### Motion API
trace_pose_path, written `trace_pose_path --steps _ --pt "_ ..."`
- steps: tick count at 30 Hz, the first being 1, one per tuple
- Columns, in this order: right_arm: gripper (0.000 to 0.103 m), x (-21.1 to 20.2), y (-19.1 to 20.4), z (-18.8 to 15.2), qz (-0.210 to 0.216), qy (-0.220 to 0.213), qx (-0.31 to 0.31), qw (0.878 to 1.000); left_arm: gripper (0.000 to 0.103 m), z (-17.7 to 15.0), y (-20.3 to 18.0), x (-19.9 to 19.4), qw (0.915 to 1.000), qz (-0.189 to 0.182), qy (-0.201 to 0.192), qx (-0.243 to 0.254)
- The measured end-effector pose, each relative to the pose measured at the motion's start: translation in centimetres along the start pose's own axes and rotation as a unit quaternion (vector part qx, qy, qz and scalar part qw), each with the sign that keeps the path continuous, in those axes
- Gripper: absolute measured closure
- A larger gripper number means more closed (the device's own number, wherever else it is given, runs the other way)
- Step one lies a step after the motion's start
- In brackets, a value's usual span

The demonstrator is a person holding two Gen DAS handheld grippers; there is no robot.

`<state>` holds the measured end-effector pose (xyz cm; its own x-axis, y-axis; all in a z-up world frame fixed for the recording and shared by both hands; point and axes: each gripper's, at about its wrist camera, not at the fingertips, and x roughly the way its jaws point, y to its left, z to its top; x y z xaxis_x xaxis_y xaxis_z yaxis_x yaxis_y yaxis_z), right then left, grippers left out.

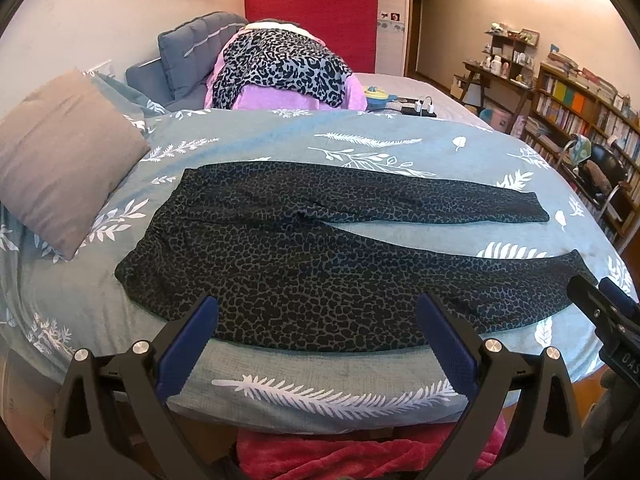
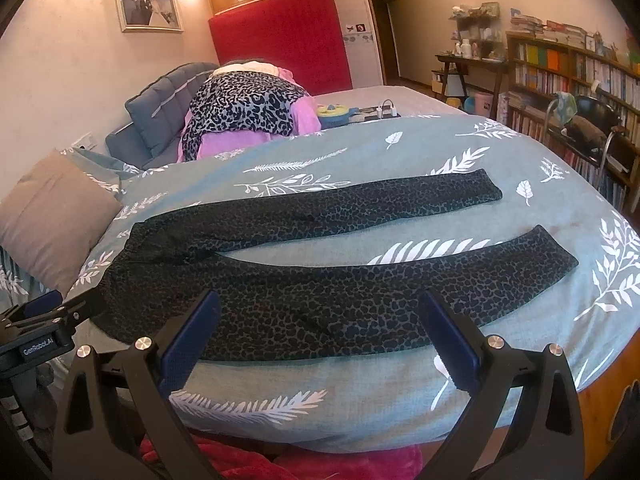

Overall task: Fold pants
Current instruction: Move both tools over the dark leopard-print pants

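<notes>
Dark leopard-print pants (image 1: pixel 304 264) lie flat on the teal leaf-print bedspread (image 1: pixel 280 136), waistband to the left, both legs stretched to the right with a gap between them. They also show in the right wrist view (image 2: pixel 320 288). My left gripper (image 1: pixel 318 312) is open and empty, hovering at the near edge of the pants' hip area. My right gripper (image 2: pixel 320 312) is open and empty, over the near leg's near edge. Each gripper shows at the edge of the other's view: the right one (image 1: pixel 600 300), the left one (image 2: pixel 52 312).
A beige pillow (image 1: pixel 60 160) lies at the left of the bed. A pile of leopard and pink clothes (image 1: pixel 280 68) sits behind, near a toy and power strip (image 1: pixel 396 104). Bookshelves and a chair (image 1: pixel 596 168) stand right. Red fabric (image 1: pixel 340 456) lies below the bed's near edge.
</notes>
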<state>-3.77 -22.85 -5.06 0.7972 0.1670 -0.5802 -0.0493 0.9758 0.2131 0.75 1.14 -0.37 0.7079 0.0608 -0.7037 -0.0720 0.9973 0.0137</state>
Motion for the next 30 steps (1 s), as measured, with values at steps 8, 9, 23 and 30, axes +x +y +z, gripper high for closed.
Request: trace_pose_path --steps 8,9,23,30 --pt "0.003 0.5 0.0 -0.1 -0.003 0.007 -0.002 1.000 0.005 0.0 0.0 0.4 1.0000 -0.002 0.008 -0.001" --pt "0.003 0.5 0.0 -0.2 -0.004 0.007 -0.002 1.000 0.005 -0.1 0.0 0.5 0.9999 -0.002 0.010 -0.002" --pt "0.003 1.1 -0.2 -0.4 -0.007 0.014 -0.002 1.000 0.005 -0.3 0.5 1.3 0.9996 -0.004 0.026 -0.011" --pt "0.003 1.7 -0.3 -0.6 -0.005 0.023 0.001 1.000 0.005 -0.5 1.0 2.3 0.9985 -0.009 0.049 -0.022"
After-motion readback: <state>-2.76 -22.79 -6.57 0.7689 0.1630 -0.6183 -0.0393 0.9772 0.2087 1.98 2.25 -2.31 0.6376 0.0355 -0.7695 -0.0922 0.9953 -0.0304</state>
